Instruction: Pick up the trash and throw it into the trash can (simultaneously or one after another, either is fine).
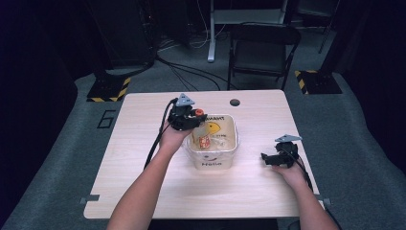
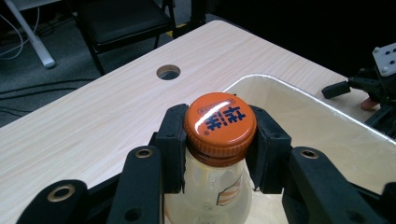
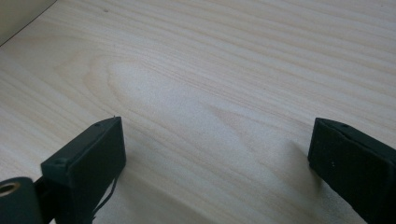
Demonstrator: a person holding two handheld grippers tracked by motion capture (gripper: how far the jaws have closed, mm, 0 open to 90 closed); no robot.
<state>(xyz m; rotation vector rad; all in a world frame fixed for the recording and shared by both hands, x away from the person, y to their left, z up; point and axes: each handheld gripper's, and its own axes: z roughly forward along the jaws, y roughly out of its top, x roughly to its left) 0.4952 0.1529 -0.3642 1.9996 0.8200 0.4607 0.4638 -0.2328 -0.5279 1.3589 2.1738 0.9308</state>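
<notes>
A pale drink bottle with an orange cap (image 2: 219,122) stands upright between the black jaws of my left gripper (image 2: 219,140), whose pads press on the cap's sides. From the high view, the left gripper (image 1: 190,118) holds the bottle (image 1: 197,113) over the left back corner of a white tub (image 1: 213,162). The tub's rim (image 2: 299,93) lies just behind the bottle. My right gripper (image 1: 271,158) rests on the table to the right of the tub, jaws wide apart. Only bare wood lies between the right gripper's (image 3: 217,154) jaws.
Yellow and orange packets (image 1: 208,136) lie inside the tub. A round cable hole (image 1: 234,102) sits in the table near its far edge. A black folding chair (image 1: 261,48) stands beyond the table. The right gripper (image 2: 369,88) shows past the tub's rim.
</notes>
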